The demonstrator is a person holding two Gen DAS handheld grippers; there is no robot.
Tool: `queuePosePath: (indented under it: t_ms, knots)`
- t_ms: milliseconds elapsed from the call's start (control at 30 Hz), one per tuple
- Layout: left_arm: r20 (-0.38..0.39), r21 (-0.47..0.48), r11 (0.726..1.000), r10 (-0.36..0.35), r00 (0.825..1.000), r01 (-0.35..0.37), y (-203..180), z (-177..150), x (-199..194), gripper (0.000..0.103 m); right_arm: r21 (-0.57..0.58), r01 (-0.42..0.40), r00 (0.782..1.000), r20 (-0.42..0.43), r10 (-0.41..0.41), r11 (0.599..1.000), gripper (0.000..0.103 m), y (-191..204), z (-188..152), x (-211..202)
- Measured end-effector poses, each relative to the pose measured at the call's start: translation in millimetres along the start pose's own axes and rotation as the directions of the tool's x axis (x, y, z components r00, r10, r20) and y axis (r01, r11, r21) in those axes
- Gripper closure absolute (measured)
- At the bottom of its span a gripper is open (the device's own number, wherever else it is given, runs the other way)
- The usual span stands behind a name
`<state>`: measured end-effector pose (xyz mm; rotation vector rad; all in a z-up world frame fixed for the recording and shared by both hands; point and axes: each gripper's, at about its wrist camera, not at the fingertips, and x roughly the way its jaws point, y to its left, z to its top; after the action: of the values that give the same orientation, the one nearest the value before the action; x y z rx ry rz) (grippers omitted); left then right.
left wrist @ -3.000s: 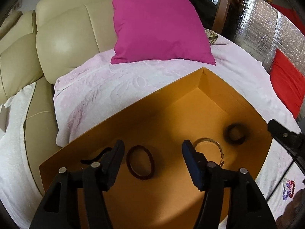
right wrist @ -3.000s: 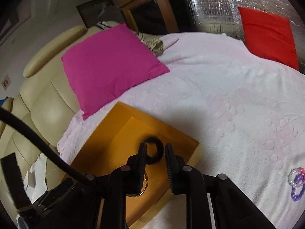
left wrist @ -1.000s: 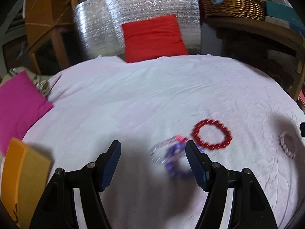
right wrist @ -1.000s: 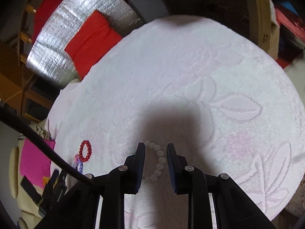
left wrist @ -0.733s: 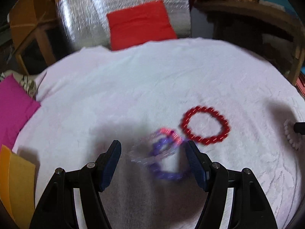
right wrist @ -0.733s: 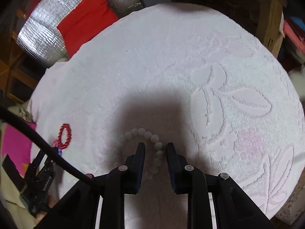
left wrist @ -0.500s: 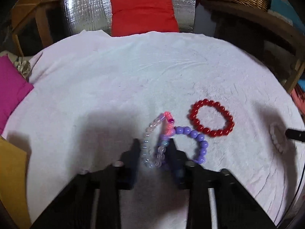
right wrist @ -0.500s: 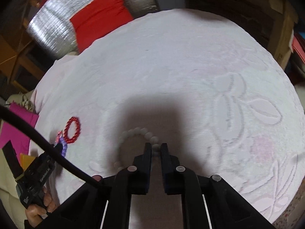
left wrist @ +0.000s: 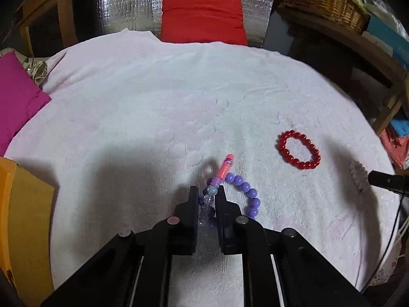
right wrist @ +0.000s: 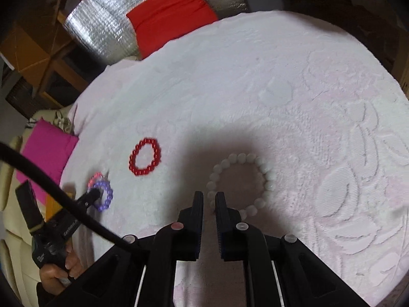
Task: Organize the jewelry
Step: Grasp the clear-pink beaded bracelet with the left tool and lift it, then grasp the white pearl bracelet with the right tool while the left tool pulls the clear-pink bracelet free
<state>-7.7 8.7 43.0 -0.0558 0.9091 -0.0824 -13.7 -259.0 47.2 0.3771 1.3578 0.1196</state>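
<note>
My left gripper (left wrist: 207,192) is shut on a clear and pink bead bracelet (left wrist: 223,171) that lies tangled with a purple bead bracelet (left wrist: 249,197) on the white bedspread (left wrist: 179,107). A red bead bracelet (left wrist: 297,153) lies to the right. My right gripper (right wrist: 209,197) is nearly shut at the near edge of a white bead bracelet (right wrist: 241,183); one bead sits at the gap between the tips. The red bracelet (right wrist: 145,157) and purple bracelet (right wrist: 103,195) lie to its left, with the left gripper (right wrist: 93,194) on them.
An orange box (left wrist: 18,217) stands at the left edge of the bed. A magenta cushion (left wrist: 15,97) lies at the left, a red cushion (left wrist: 202,16) at the back against silver foil. A wicker basket (left wrist: 324,2) stands on a shelf at the right.
Both grippers left the orange box and came over the bedspread. The left gripper closed on the clear and pink bracelet. The right gripper narrowed at the white bracelet's near edge.
</note>
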Motion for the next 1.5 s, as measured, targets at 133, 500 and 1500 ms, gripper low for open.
queuePosePath:
  t_ms: [133, 500, 1500]
  knots:
    - [0.019, -0.01, 0.999, -0.04, 0.999, 0.04, 9, 1, -6, 0.09, 0.059, 0.044, 0.999, 0.027, -0.046, 0.997, 0.092, -17, 5, -8]
    - [0.018, -0.008, 0.997, -0.07, 0.997, 0.071, 10, -1, -4, 0.09, 0.106, 0.088, 0.996, -0.002, -0.088, 0.991, 0.086, -35, 11, -5]
    - [0.191, -0.135, 0.98, -0.121, 0.974, 0.148, 48, 5, -69, 0.095, -0.136, -0.019, 0.952, 0.301, 0.059, 0.991, 0.093, 46, 2, -35]
